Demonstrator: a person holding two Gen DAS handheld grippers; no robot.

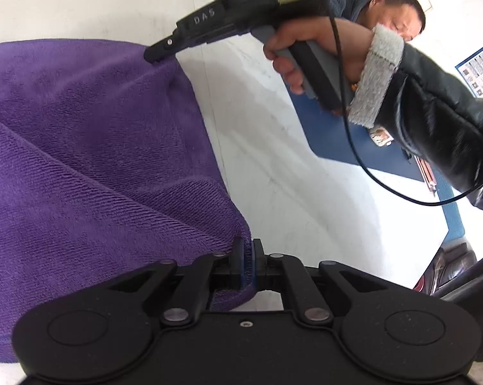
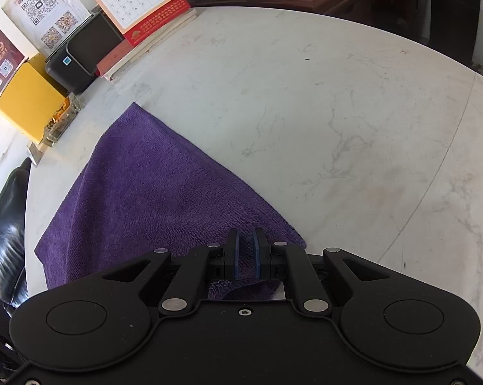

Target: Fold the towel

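towel (image 1: 81, 160) — cut off at left edge | pinched corner — hidden behind left claw (image 1: 248, 256)

your purple terry-cloth towel (image 2: 151, 192) lies spread over the white marbled bench (image 2: 337, 128), its ribbed weave showing up close. from the right wrist view it tapers to a far corner pointing at the clutter along the bench's edge, flat there. near you, two of its corners are lifted and pinched, so the cloth slopes up in soft diagonal folds (image 1: 81, 147). one hemmed edge curls under at the near corner.
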